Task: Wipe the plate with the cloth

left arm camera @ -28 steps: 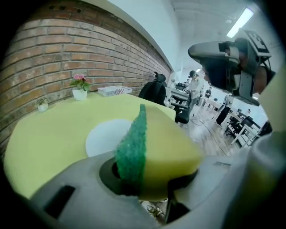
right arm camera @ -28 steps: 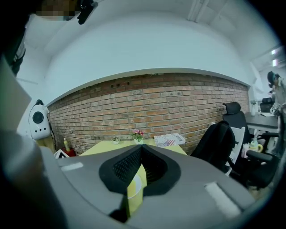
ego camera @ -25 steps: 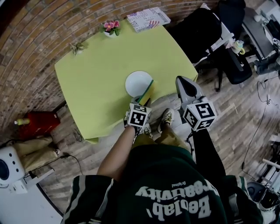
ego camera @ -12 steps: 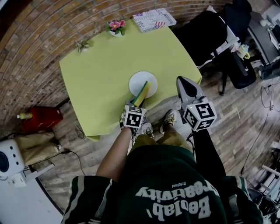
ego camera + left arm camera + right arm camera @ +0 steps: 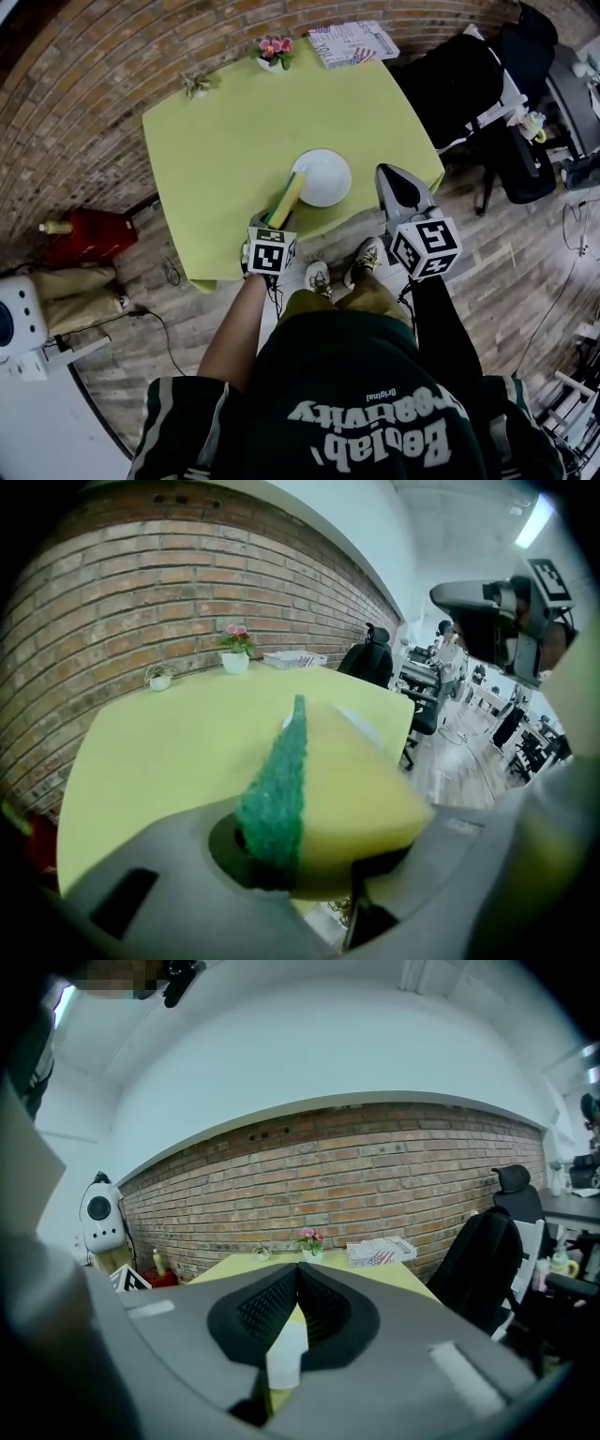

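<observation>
Left gripper (image 5: 314,853): jaws clamped on a yellow sponge (image 5: 352,794). Its green scouring face is turned to the gripper's left. The sponge base sits inside the jaws and is hidden there.

In the head view, the sponge (image 5: 285,198) extends from the left gripper (image 5: 269,225) toward the left rim of the white plate (image 5: 323,177). Contact with the plate cannot be determined. In the left gripper view, the sponge covers most of the plate; only a white sliver (image 5: 363,727) shows.

Right gripper (image 5: 298,1269): jaws together at the tips, nothing between them. In the head view it hangs off the near right edge of the worktop (image 5: 220,131), apart from the plate.

The plate rests near the worktop's near edge. A flower pot (image 5: 272,50), a small plant (image 5: 197,84) and a printed paper (image 5: 352,42) stand along the far edge.
</observation>
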Available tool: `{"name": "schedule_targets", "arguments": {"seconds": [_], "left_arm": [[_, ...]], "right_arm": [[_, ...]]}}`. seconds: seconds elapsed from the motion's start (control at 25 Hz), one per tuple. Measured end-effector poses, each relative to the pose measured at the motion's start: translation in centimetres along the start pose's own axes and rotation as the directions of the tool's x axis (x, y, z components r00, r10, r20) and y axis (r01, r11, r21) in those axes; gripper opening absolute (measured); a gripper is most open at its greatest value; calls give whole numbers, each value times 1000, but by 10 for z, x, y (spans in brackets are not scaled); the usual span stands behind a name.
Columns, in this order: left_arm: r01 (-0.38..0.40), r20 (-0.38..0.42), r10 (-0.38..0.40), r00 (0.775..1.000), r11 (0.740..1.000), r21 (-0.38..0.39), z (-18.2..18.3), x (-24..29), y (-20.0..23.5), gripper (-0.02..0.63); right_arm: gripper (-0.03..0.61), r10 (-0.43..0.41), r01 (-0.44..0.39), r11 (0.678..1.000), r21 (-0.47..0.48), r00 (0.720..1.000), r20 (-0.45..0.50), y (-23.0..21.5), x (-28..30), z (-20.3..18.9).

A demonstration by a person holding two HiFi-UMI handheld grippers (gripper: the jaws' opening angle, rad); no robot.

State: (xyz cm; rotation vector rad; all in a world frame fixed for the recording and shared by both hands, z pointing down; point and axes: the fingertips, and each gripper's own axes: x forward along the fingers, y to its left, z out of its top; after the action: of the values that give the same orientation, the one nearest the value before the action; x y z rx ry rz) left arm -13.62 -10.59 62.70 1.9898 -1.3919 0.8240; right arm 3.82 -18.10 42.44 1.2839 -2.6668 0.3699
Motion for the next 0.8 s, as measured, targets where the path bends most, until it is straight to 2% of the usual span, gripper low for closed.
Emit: {"name": "schedule_targets", "arguments": {"seconds": [0.12, 0.24, 0.48, 0.64, 0.8], "left_arm": [[19, 17, -19, 1000, 1000, -2, 6, -1, -8, 127], [94, 46, -94, 995, 996, -2, 17, -2, -33, 127], [216, 27, -220, 975, 971, 98, 28, 14, -92, 127], [244, -32, -242, 970, 961, 130, 17, 29, -108, 127], [242, -31, -240, 970, 963, 121, 14, 30, -107, 127]], "right_arm": [[14, -1, 1, 1000, -7, 1000, 6, 1, -2, 3], [14, -14, 14, 1000, -11, 1000, 12, 0, -7, 6], [14, -51, 51, 999, -11, 999, 7, -7, -18, 3], [14, -79, 79, 997, -3, 997, -6, -13, -28, -3], [14, -104, 104, 995, 4, 995, -2, -22, -36, -5]]}}
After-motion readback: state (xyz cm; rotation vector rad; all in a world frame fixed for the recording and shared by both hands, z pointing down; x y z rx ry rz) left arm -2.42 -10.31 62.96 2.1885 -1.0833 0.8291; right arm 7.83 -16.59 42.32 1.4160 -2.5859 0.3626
